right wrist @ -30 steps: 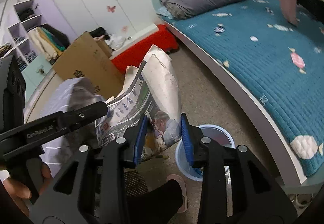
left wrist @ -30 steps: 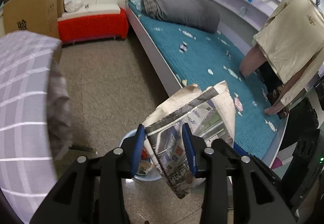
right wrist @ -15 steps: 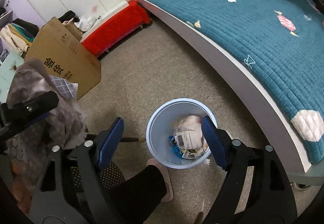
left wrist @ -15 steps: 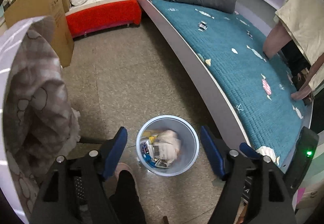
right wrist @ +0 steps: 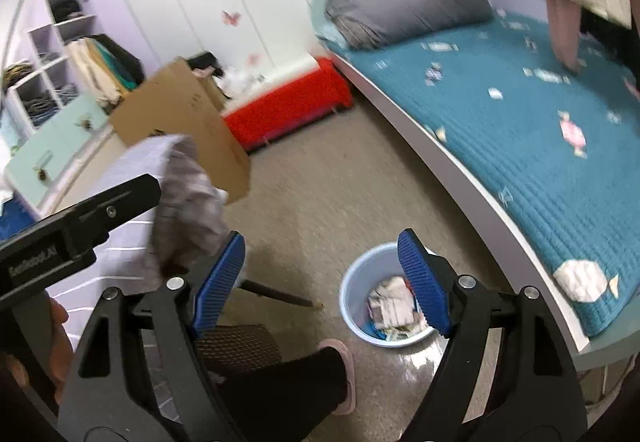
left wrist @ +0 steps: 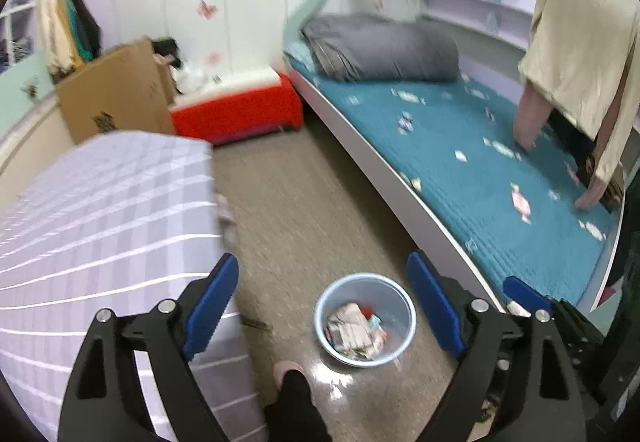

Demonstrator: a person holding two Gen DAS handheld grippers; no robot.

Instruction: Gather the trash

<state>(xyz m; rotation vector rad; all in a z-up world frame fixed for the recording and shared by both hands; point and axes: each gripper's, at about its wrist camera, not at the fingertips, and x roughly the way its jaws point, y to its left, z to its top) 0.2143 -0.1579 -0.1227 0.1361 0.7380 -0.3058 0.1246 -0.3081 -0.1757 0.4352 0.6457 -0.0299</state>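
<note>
A light blue trash bin point(left wrist: 404, 302) stands on the floor beside the bed and holds crumpled newspaper point(left wrist: 352, 330) and other scraps. It also shows in the right wrist view point(right wrist: 354, 282) with the paper point(right wrist: 390, 304) inside. My left gripper point(left wrist: 324, 302) is open and empty, high above the bin. My right gripper point(right wrist: 322, 282) is open and empty, also above the bin. The left gripper's body point(right wrist: 76, 218) shows at the left of the right wrist view.
A bed with a teal cover point(left wrist: 480, 162) runs along the right. A table with a striped grey cloth point(left wrist: 100, 210) is at the left. A cardboard box point(left wrist: 116, 94) and red bench point(left wrist: 240, 114) stand at the back. The person's foot point(right wrist: 340, 362) is near the bin.
Both grippers let go of the newspaper, which dropped into the bin. Both then opened wide and lifted away, tilting up toward the room.
</note>
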